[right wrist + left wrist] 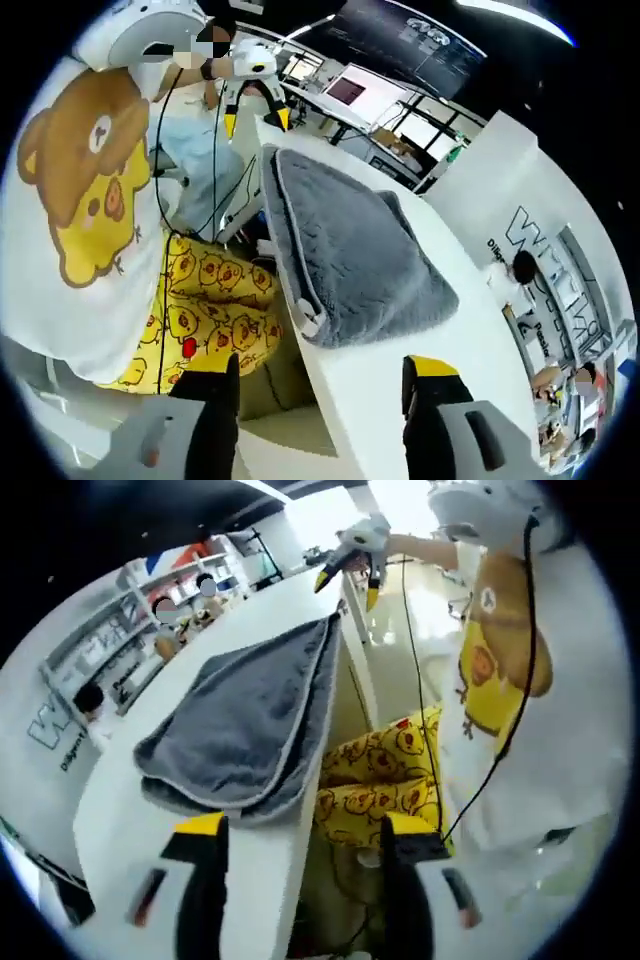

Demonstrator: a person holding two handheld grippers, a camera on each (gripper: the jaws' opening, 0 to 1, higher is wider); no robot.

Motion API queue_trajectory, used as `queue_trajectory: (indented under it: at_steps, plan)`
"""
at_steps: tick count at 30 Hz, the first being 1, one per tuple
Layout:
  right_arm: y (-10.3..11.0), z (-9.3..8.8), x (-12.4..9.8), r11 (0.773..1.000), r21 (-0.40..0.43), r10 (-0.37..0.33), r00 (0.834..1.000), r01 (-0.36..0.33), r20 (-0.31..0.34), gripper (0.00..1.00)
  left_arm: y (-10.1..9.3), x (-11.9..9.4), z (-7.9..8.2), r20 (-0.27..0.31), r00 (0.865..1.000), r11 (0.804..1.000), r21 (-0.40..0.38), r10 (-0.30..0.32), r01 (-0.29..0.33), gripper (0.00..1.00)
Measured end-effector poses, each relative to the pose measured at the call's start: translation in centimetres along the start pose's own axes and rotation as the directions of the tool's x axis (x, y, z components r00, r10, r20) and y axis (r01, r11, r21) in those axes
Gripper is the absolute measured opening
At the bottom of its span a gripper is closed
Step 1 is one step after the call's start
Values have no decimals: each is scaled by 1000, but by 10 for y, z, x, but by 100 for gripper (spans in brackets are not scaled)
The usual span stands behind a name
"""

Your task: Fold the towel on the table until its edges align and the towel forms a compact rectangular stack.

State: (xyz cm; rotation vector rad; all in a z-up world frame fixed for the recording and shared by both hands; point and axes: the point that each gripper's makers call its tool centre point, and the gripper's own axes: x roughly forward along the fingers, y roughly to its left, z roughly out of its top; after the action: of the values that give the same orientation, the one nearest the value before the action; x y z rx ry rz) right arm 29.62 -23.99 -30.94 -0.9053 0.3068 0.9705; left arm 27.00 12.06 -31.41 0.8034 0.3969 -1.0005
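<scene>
Grey towel (250,715) lies folded on the white counter (130,810) in the left gripper view, layers stacked, pale trim along its edges, 1 side reaching the counter's edge. Left hand-held gripper (305,855) at the bottom, released: 2 black jaws with yellow tips spread apart, nothing between them, 1 jaw over the counter and 1 past its edge, just short of the towel. Right hand-held gripper (350,575) far off at the counter's other end, yellow tips apart, held in a person's hand. Person in a white shirt (560,710) with a bear print and yellow patterned trousers (385,780) stands beside the counter. Shelves (150,620) in the background.

Right gripper view: same towel (350,250) on the counter (400,390), folded, thick rolled edge toward the camera. Right hand-held gripper (320,385) released, jaws wide, empty, near the towel, not touching. Left hand-held gripper (255,95) beyond the towel's far end, tips apart.
</scene>
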Motion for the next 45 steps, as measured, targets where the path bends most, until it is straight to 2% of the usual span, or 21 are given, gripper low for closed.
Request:
queue_trajectory:
  at_steps: [1,4,6,9,14,31,45]
  plan:
    - [8,-2,6,999,-3,36,999,-36,-6,66,5,10,1,-12,999,999,15,-37,37,55]
    - [6,2,8,999,-22,40,999,-40,14,60,10,17,4,-12,998,998,43,-54,54,45]
    - [4,5,10,999,-29,39,999,-38,22,58,13,22,4,-23,997,996,59,-69,70,42]
    - [1,10,13,999,-26,45,998,-43,41,54,15,28,3,-39,995,992,84,-89,92,41]
    - [0,9,20,997,-59,54,998,-52,36,50,18,36,1,-57,993,986,125,-104,110,39]
    - [-2,8,45,989,-110,108,991,-99,78,28,27,42,-6,-64,991,985,113,-120,126,23]
    - [-5,12,48,989,-92,127,986,-117,105,10,30,48,-4,-69,989,984,109,-131,138,11]
